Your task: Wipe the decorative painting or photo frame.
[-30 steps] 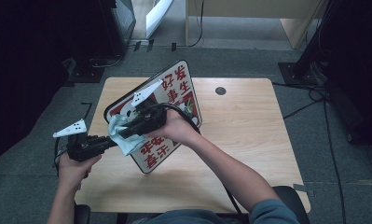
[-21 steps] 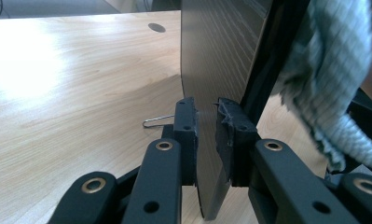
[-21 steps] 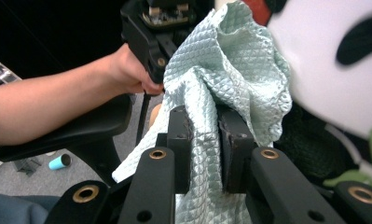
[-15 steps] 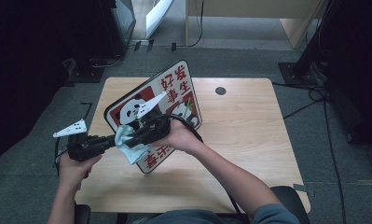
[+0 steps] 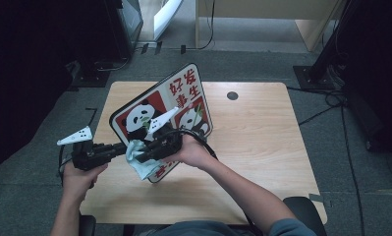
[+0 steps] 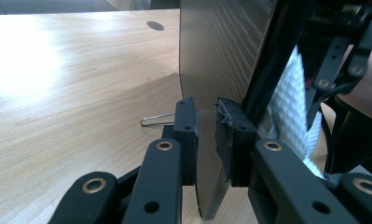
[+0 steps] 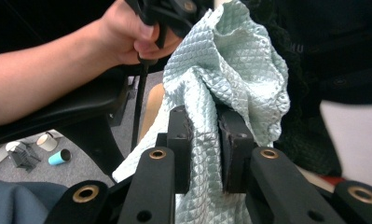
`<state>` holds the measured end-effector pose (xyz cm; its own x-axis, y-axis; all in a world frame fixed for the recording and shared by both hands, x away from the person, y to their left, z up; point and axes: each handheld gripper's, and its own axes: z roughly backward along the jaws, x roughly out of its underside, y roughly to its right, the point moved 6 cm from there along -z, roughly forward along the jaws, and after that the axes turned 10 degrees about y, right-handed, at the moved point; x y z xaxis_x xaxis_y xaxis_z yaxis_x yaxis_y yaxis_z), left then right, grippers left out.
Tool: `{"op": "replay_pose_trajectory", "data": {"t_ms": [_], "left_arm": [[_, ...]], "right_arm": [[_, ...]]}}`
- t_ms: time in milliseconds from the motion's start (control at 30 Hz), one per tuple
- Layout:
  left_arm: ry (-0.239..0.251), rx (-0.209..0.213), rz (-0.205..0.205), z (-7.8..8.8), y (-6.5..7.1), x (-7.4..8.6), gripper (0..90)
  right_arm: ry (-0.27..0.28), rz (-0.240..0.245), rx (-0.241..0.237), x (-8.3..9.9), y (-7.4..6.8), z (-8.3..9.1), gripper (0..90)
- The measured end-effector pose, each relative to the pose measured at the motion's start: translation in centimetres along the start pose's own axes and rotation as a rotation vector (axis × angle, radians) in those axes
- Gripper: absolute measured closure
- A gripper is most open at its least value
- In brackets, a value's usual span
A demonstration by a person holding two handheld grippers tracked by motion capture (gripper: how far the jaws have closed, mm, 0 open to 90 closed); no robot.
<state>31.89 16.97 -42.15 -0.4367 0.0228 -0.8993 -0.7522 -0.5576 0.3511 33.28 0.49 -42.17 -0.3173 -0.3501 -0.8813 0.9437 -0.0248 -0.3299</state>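
A board with panda pictures and red characters (image 5: 176, 101) stands tilted above the wooden table (image 5: 267, 147). My left gripper (image 5: 124, 147) is shut on the board's lower left edge. In the left gripper view the thin grey back of the board (image 6: 221, 56) sits between the two pads of my left gripper (image 6: 206, 135). My right gripper (image 5: 142, 153) is shut on a pale blue quilted cloth (image 5: 140, 164), which it presses against the board's lower front. The cloth (image 7: 230, 70) bunches up between the jaws of my right gripper (image 7: 204, 144) in its own view.
A round cable hole (image 5: 232, 95) lies at the table's far side. A thin wire clip (image 6: 155, 119) rests on the tabletop behind the board. The right gripper's black cable (image 5: 203, 142) loops over the wrist. Small cups (image 7: 58, 157) sit on the floor by the chair.
My right gripper with the cloth has slid down the board's face toward its lower edge and the person. The left gripper and the board have stayed in place.
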Motion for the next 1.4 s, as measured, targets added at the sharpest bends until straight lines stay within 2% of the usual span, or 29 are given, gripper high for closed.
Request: {"op": "replay_pose_trajectory", "data": {"t_ms": [533, 800, 933, 1400], "left_arm": [[-0.007, -0.001, -0.002, -0.1, 0.0, 0.2, 79.5], [-0.011, -0.002, -0.001, -0.2, 0.0, 0.3, 79.7], [-0.011, -0.002, -0.001, -0.2, 0.0, 0.3, 79.6], [-0.012, 0.004, -0.001, -0.3, 0.0, 0.4, 79.2]], "right_arm": [[-0.04, -0.023, 0.003, 4.9, 0.7, -0.7, 77.8], [-0.041, -0.038, 0.0, 6.5, 1.0, -1.0, 77.7], [-0.058, -0.036, 0.01, 7.8, 1.2, -1.1, 77.7], [-0.118, -0.078, 0.013, 11.6, 1.8, -1.6, 77.6]]}}
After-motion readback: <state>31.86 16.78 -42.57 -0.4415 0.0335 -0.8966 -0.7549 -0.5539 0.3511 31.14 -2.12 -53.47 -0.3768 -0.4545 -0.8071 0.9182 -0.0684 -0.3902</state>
